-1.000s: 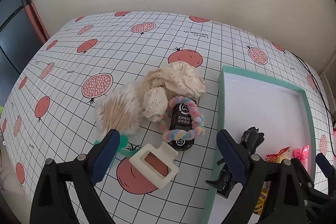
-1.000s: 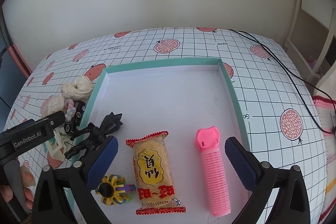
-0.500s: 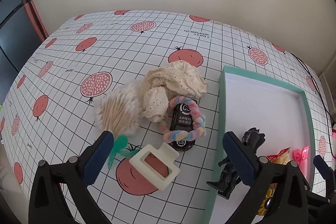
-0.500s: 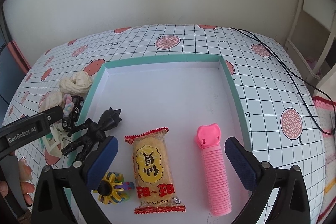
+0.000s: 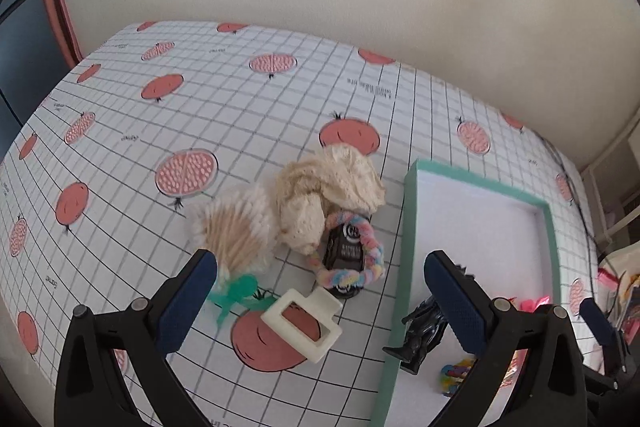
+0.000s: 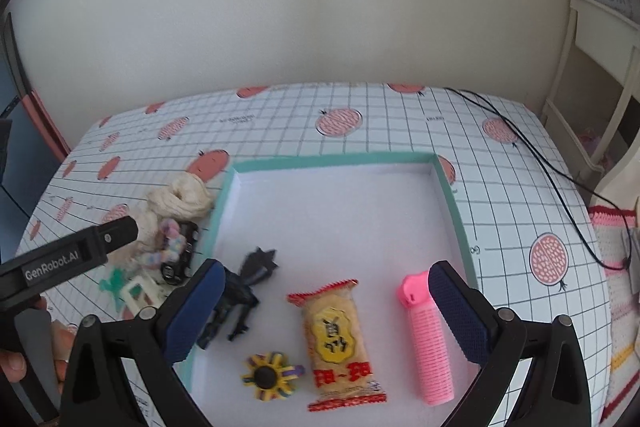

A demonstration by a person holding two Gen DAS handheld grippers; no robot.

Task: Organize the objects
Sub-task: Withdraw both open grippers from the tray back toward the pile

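Objects to sort: your left gripper point(image 5: 320, 291) hangs with jaws spread wide and nothing between them, over the loose pile on the tablecloth point(image 5: 168, 115).
Right gripper point(image 6: 322, 301): wide and empty too, poised above the teal-rimmed tray point(image 6: 332, 161).
Already in the tray: black figure point(image 6: 240, 291), snack packet point(image 6: 338, 343), pink hair roller point(image 6: 426, 335) and striped flower toy point(image 6: 270, 377), all lying apart from one another.
Still outside: white hair claw point(image 5: 304, 321), nearest your left jaws; the green bow point(image 5: 236, 293) beside it; the toy car point(image 5: 346, 259) ringed by a pastel scrunchie point(image 5: 366, 267); then the cotton swabs point(image 5: 236, 227) and cream lace cloth point(image 5: 332, 183), all bunched just left of the tray.
Progress: I'd judge you under halfway, four in and six out.
Change from earlier: both views have pulled back and up, so table and tray sit lower in frame; your left jaws have just been opening a little further, with nothing between them. No object has shifted.
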